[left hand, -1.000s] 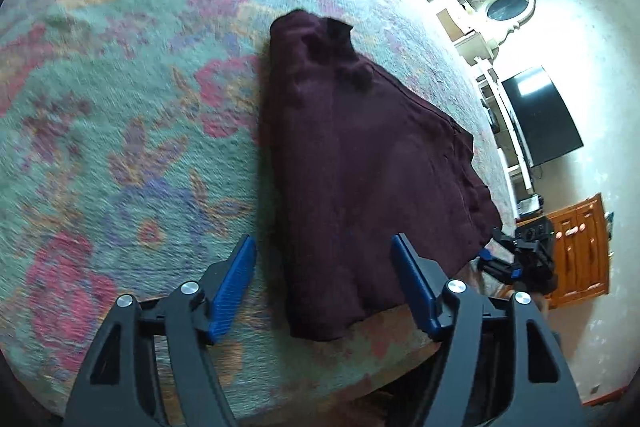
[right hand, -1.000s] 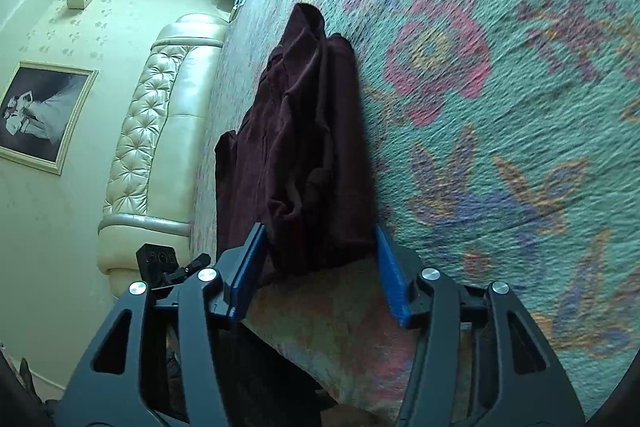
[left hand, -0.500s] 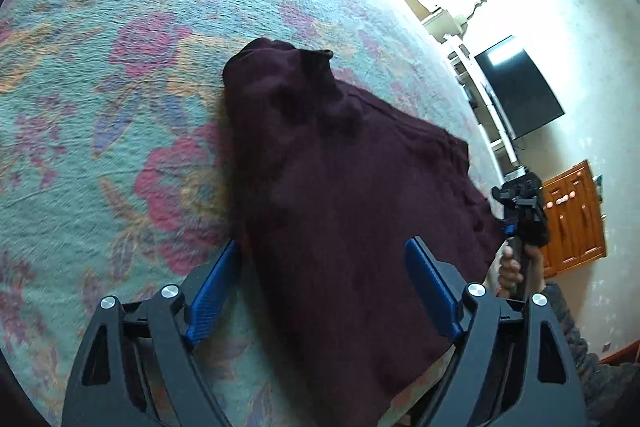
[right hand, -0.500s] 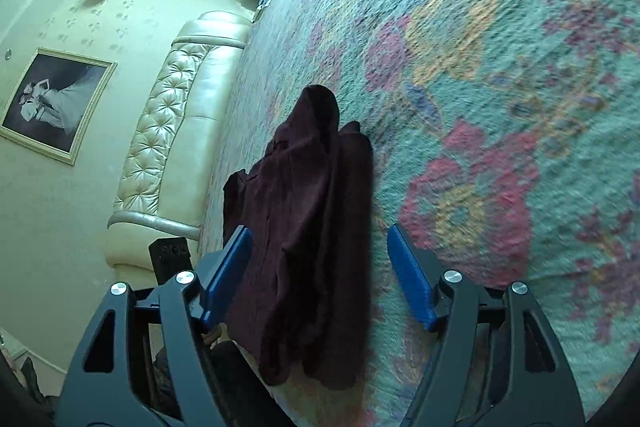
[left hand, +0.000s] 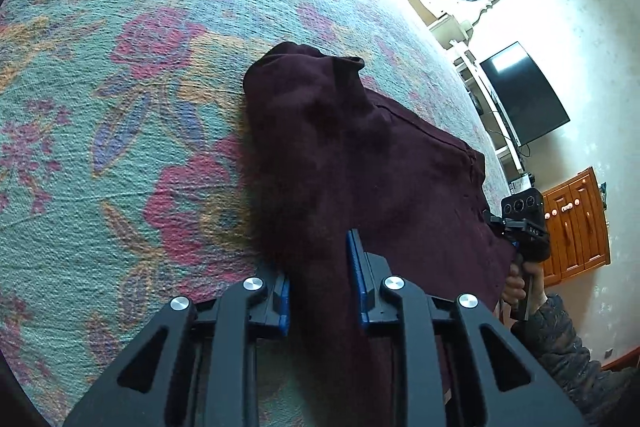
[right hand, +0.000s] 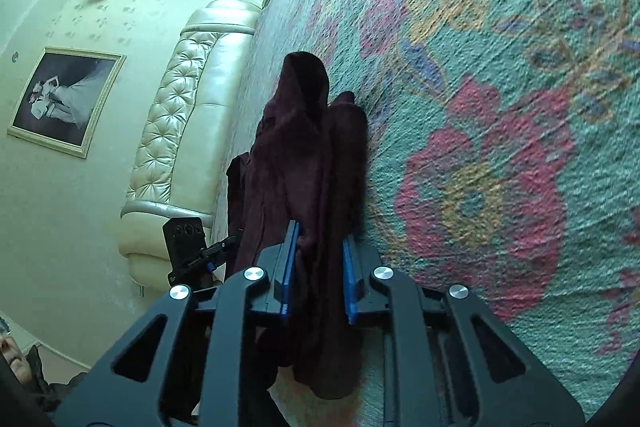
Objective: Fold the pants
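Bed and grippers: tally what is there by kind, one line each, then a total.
Pants: 1, dark maroon, lying on the bedspread
Bedspread: 1, floral
Grippers: 2, left gripper and right gripper, each with jaws closing on the near edge of the pants
Total: 4

My left gripper (left hand: 320, 277) angled down, blue pads closing with dark cloth bunched between them. My right gripper (right hand: 318, 267) tilted lower-shallow, jaws also closing on cloth. My right hand (left hand: 520, 287) wraps its handle, sleeve showing; the grip looks firm, though blurred.
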